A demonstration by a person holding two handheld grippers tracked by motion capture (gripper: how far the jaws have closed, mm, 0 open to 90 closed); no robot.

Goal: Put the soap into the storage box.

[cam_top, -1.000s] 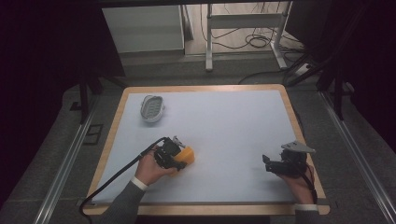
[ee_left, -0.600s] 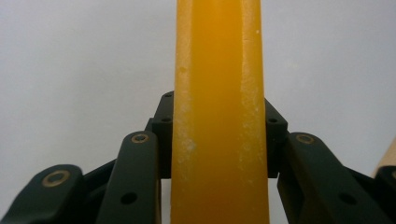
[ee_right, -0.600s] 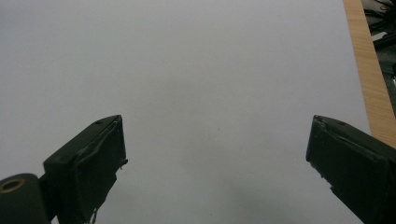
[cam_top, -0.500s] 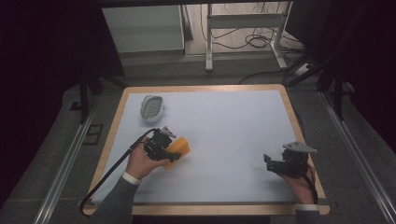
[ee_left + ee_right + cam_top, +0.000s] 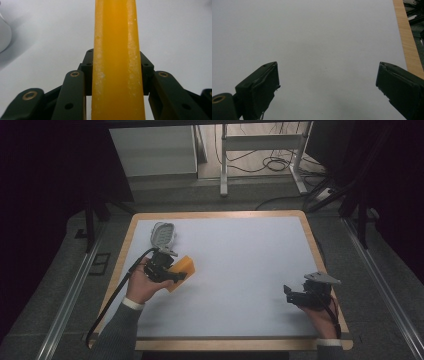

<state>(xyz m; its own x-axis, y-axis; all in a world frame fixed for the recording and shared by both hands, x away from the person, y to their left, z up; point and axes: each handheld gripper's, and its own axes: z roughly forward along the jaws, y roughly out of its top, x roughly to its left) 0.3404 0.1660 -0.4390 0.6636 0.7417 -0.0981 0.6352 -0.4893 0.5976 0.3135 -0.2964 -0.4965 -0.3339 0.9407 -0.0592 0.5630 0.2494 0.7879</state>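
Gripping an orange block (image 5: 181, 271), the left claw (image 5: 172, 270) sits over the left part of the white surface (image 5: 240, 270), carried by the person's left hand (image 5: 142, 287). In the left gripper view the block (image 5: 117, 62) runs up the middle of the frame as a tall orange slab with pale scuffed streaks along its edges, and the two black jaws press on it from either side, so the claw (image 5: 117, 72) is pinching the block. From the high view the block juts out of the claw toward the middle of the surface; whether its lower edge touches the surface cannot be told.

Just beyond the left claw, near the far left corner of the surface, lies a pale grey oval object with a ribbed top (image 5: 163, 234); it is close to the claw but apart from the block. A black cable (image 5: 117, 292) trails from the left claw over the wooden rim (image 5: 120, 270) of the surface and down past the person's grey sleeve (image 5: 117, 335).

The right claw (image 5: 289, 292) rests low near the right front corner, held in the right hand (image 5: 320, 317), with a grey three-cornered plate (image 5: 322, 278) on top. In the right gripper view its jaws stand spread wide apart over bare white surface (image 5: 312, 45), with nothing between them, and the wooden rim (image 5: 405, 37) runs along the right.
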